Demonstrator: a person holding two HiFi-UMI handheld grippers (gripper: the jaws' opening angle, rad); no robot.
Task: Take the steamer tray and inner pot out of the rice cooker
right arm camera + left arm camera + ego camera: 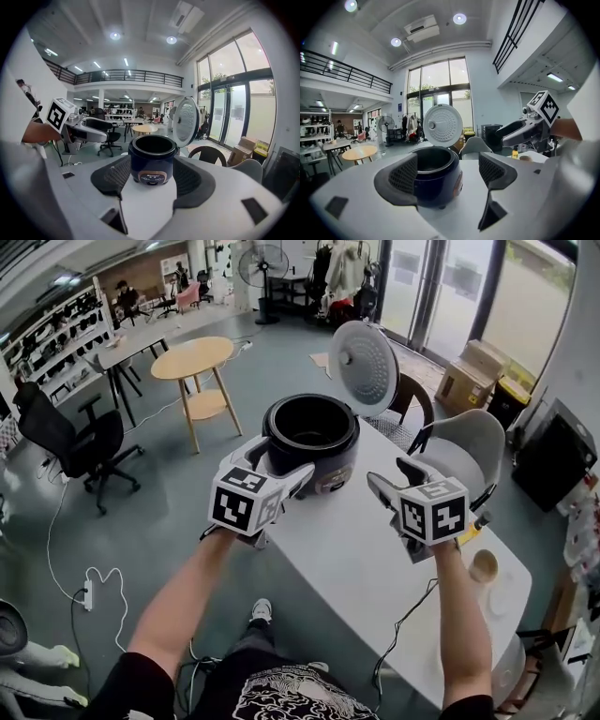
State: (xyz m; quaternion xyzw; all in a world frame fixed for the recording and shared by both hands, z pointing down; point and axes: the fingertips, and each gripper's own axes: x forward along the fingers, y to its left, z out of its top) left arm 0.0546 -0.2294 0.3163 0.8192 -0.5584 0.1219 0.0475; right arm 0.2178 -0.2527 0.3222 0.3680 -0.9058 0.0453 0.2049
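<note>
Hovering over the white table (375, 559), the left gripper (277, 465) and right gripper (394, 479) are both spread wide and empty. Just beyond stands the rice cooker (309, 442), its lid (364, 367) raised. I'd come down on opposite sides of the rim and lift level.

Rice cooker (310, 442): round, dark blue body with a glossy black rim, set upright at the far end of a white table (375, 559), just above the centre of the head view. Lid (364, 367): swung fully open and stood nearly vertical behind the body at the upper right, its white, dimpled inner face turned forward. Control panel (330, 482): copper-coloured, low on the front wall. The interior is seen as dark and deep; its contents cannot be made out.
</note>
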